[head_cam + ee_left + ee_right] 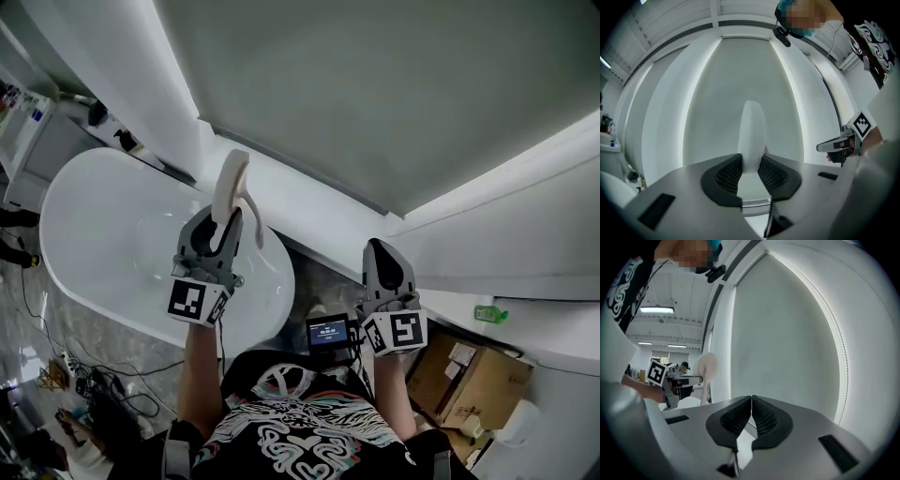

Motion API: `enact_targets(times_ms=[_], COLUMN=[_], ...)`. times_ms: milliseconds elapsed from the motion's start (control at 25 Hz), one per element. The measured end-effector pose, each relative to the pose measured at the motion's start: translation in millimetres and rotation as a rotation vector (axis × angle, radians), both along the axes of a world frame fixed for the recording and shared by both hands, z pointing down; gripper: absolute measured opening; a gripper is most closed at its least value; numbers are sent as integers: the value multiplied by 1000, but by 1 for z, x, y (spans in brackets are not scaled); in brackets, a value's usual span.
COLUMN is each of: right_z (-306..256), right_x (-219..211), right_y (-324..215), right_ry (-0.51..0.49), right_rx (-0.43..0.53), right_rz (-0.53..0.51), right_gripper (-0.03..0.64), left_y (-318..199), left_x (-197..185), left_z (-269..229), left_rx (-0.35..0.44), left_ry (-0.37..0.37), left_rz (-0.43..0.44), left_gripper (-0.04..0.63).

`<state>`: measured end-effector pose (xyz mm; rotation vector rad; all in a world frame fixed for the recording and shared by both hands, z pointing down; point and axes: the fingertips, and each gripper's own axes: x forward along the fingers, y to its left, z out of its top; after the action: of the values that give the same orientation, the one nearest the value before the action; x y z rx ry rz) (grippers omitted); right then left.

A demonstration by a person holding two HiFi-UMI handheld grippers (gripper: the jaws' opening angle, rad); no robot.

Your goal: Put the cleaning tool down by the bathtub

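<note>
In the head view my left gripper point(217, 220) is raised over the right end of the white bathtub point(103, 234). It is shut on the cleaning tool point(230, 183), a pale, rounded scrubber that sticks up past the jaws. The left gripper view shows that tool point(753, 136) clamped upright between the black pads of the left gripper point(751, 176). My right gripper point(380, 251) is held up to the right of the tub, apart from it. Its jaws point(751, 416) are shut with nothing between them. From the right gripper view the tool point(708, 366) shows at the left.
A white ledge and grey wall panel run behind the tub. Dark fittings point(111, 127) stand on the ledge at the tub's far end. Cardboard boxes point(469, 375) and a green bottle point(489, 313) are at the right. Cables point(84, 375) lie on the floor left. A small screen point(328, 331) sits at my chest.
</note>
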<state>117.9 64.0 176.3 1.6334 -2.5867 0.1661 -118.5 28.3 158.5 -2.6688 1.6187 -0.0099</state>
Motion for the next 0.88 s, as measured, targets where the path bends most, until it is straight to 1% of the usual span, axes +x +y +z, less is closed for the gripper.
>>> enact_targets(times_ms=[120,320,480,680,800,880], right_z=[4,4,3,6,22,33], right_x=[-7,-14,-17,-17,-18,-17], right_y=[-11,-41,-61,-80,-92,-101], right_ry=[-5,-65,-54,-64,-54,-52], right_rx=[9,15,18,8,-23,-41], right_rz=[-30,-59,-80,-82,-78,-78], right_gripper=[29,29,29,29,29,29], left_y=[-7,-24,-33,-49,-64,-75], left_x=[-8,-20,-22,-25,-24,-20], left_z=[5,10,7,5,14,19], left_rx=[-7,-22,-19,-11,-15,-10], left_ry=[-3,16,-14,18,-33,-67], left_rz=[-30,-65,-71,-82,-69,-43], left_gripper=[107,107,107,107,107,107])
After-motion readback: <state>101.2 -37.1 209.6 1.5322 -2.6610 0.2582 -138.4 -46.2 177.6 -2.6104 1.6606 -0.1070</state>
